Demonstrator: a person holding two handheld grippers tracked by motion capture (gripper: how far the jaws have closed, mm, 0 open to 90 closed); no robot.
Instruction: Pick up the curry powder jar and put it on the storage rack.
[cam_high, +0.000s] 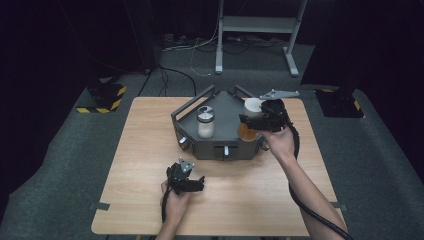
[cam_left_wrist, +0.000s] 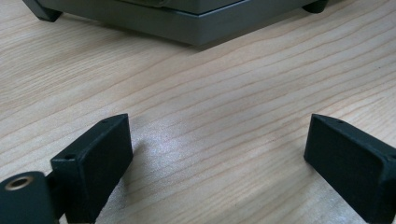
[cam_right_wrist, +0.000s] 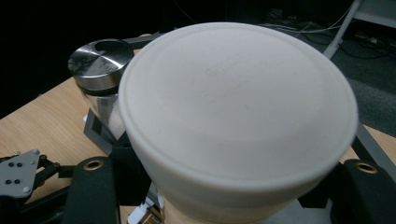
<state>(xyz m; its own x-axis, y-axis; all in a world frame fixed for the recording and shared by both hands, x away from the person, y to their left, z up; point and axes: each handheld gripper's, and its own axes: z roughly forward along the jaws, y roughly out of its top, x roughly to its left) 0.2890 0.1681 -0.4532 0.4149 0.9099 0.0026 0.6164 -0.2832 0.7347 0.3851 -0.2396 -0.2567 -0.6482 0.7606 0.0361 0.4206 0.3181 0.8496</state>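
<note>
My right gripper (cam_high: 251, 121) is shut on a jar with a white lid (cam_high: 252, 105) and amber contents, held just above the right part of a grey handled tray (cam_high: 225, 107). In the right gripper view the white lid (cam_right_wrist: 238, 102) is close up, and the jaws clamp the jar body from both sides below it. A glass jar with a steel lid (cam_high: 205, 121) (cam_right_wrist: 100, 58) stands upright on the tray's left part. My left gripper (cam_high: 199, 183) (cam_left_wrist: 219, 144) rests low over the wooden table (cam_high: 145, 150), open with nothing between its jaws, in front of the tray (cam_left_wrist: 187, 23).
The tray's front wall carries small knobs (cam_high: 226, 150). Beyond the table stand a white metal frame (cam_high: 255, 25) and floor cables. Yellow-and-black striped bases (cam_high: 102, 97) sit on the floor to the left and right.
</note>
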